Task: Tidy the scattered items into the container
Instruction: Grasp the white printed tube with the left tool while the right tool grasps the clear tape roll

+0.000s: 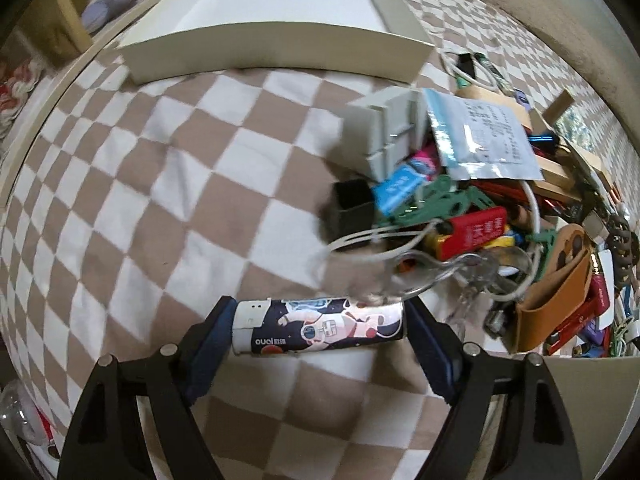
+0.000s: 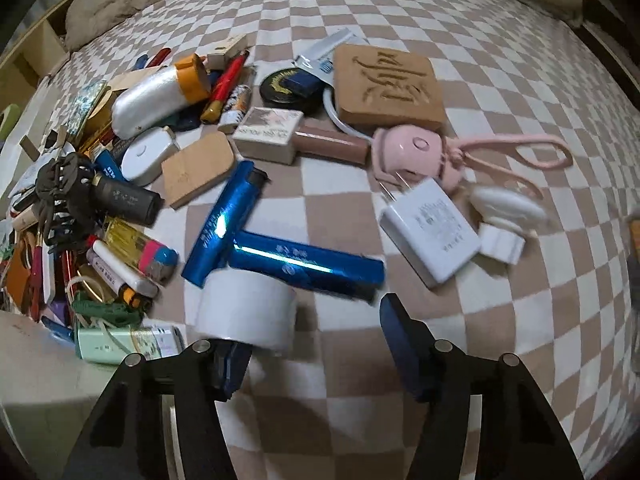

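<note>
My left gripper [image 1: 319, 314] is shut on a lighter with an astronaut print [image 1: 320, 326], gripped end to end and lying crosswise above the checkered cloth. The white open box [image 1: 280, 56] stands ahead of it, with nothing showing inside. My right gripper [image 2: 316, 332] points down at the cloth with its jaws apart. A white tape roll [image 2: 248, 312] lies against its left finger [image 2: 230, 368]; the right finger [image 2: 400, 332] stands clear of it. Two blue lighters [image 2: 304, 266] lie just beyond the roll.
A heap of small items [image 1: 480, 220] lies right of the left gripper: a grey plastic block [image 1: 380, 132], cables, a tan pouch. In the right wrist view are a white charger [image 2: 430, 232], a pink gadget [image 2: 416, 148], a cork coaster [image 2: 390, 84] and a pile of lighters [image 2: 120, 248].
</note>
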`<state>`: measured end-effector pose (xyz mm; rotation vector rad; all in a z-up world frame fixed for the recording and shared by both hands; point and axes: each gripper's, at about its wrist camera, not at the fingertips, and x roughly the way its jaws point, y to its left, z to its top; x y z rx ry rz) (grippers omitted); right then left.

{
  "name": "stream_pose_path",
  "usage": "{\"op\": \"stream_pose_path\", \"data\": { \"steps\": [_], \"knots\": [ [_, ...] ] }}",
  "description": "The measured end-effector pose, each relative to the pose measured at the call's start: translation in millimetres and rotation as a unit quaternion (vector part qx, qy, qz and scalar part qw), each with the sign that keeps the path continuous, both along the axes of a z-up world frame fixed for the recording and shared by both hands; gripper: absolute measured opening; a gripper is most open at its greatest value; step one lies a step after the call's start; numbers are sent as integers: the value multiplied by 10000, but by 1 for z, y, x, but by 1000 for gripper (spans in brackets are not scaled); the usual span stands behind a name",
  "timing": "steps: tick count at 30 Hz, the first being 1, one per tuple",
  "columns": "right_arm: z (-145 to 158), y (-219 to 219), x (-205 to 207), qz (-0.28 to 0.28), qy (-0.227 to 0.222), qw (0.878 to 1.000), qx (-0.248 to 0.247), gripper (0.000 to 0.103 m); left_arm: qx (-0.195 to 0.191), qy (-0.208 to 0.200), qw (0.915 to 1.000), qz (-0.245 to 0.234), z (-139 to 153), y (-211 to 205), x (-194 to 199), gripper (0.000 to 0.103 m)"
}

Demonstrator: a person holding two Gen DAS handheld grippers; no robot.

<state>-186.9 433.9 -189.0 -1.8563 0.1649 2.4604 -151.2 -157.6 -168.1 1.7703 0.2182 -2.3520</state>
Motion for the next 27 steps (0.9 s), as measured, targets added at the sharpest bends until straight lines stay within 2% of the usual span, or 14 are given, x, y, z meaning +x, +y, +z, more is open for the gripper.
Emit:
{"op": "stream_pose_path", "data": {
  "steps": [7, 9, 10, 16, 23, 27],
  "knots": [
    [1, 14, 2, -267, 5, 9993, -261, 64, -346, -85, 9993, -82, -5, 6, -7, 84],
    [1, 14, 0, -215, 4, 9993, -308, 81, -478, -124, 9987, -143, -9, 12, -12, 85],
    [0, 13, -1, -171, -2, 9994, -294, 83, -536, -126, 9983, -177, -10, 14, -12, 86],
    [-1, 21, -7, -109, 5, 9980, -619, 83, -683, -47, 9972, -294, -13, 15, -12, 93],
    [2, 34, -14, -577, 101, 9954, -763, 83, -702, -5, 9971, -288, -13, 15, -13, 94],
    [3, 24, -21, -477, 81, 9983, -324, 83, -685, 14, 9971, -320, -12, 13, -10, 93]
  ]
}}
